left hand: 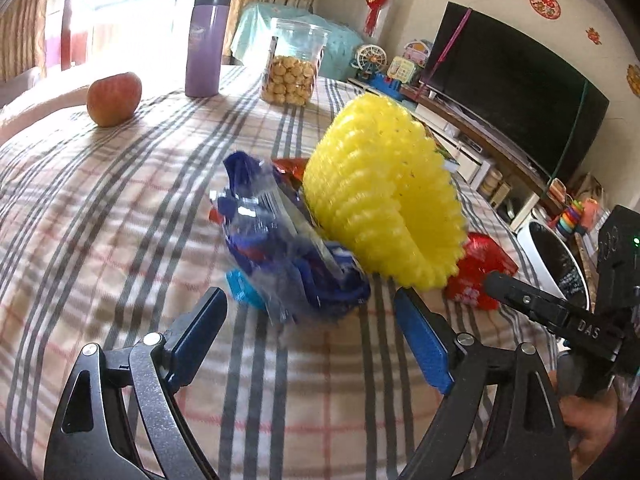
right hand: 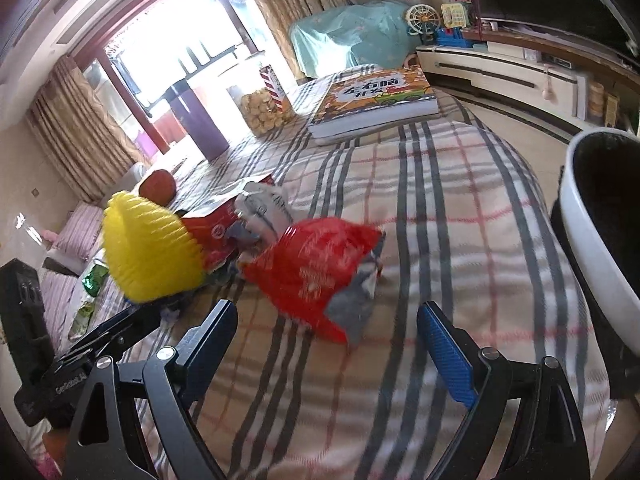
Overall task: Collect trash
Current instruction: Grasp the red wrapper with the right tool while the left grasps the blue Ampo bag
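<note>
Trash lies in a heap on the plaid-covered table [left hand: 120, 208]. A crumpled blue wrapper [left hand: 288, 248] sits just ahead of my left gripper [left hand: 310, 300], which is open and touches nothing. Behind the wrapper a yellow foam fruit net [left hand: 384, 196] lies on its side. A red snack bag [right hand: 320, 264] lies just in front of my right gripper [right hand: 327, 312], also open and empty. The same red bag [left hand: 476, 272] shows right of the net in the left wrist view. A red-and-white wrapper [right hand: 216, 232] and a silvery one [right hand: 260, 208] lie between the net [right hand: 148, 248] and the bag.
A white bin [right hand: 592, 232] with a dark inside stands off the table's right edge. Farther back on the table are an apple [left hand: 114, 98], a purple bottle [left hand: 206, 44], a jar of biscuits [left hand: 290, 68] and a thick book [right hand: 372, 100]. A TV [left hand: 516, 96] stands beyond.
</note>
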The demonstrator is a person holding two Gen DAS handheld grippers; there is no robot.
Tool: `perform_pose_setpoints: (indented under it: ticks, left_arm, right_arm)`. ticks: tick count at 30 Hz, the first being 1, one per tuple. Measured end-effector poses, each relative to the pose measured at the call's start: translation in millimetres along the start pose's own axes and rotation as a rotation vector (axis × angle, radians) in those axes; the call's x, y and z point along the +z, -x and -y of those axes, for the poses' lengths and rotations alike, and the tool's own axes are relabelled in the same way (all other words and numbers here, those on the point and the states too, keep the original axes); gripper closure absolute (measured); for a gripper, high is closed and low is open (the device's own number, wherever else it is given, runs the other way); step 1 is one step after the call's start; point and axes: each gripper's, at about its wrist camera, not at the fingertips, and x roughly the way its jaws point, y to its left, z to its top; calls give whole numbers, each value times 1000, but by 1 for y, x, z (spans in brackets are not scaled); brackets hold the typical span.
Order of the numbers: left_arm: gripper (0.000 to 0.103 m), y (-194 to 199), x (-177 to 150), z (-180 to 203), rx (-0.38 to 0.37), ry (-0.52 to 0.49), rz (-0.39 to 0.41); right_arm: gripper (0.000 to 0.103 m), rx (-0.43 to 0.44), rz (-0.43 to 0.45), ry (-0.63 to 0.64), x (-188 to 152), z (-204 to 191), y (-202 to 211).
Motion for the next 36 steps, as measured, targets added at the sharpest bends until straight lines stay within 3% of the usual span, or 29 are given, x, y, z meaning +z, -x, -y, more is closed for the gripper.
perform_pose_setpoints:
  ticks: [2, 4, 5, 6, 8, 12, 15, 36]
  left_arm:
    - [17, -2, 1, -1, 10, -6, 17]
    - [43, -4, 2, -3, -3, -4, 16]
    - [47, -7, 2, -4, -17, -3, 3]
    - [53, -7, 2, -5, -26, -4, 2]
    - [64, -5, 1, -3, -34, -16, 10]
    - [70, 6, -4, 1, -39, -45, 29]
    - [71, 15, -11, 4, -54, -49, 33]
    - [72, 51, -28, 80, -211, -189, 56]
  right_arm:
    - [11, -2, -5, -2, 4, 0, -7]
    - [12, -13, -11, 8, 6, -1, -14]
    - [20, -21, -13, 19, 6, -3, -16]
    - [39, -30, -9, 34, 5, -5, -17]
    - [58, -29, -16, 42, 5, -7, -19]
    - [83, -11, 9, 36, -1, -5, -9]
    - [93, 1, 23, 27, -7, -3, 1]
    - [98, -17, 108, -45, -33, 37, 70]
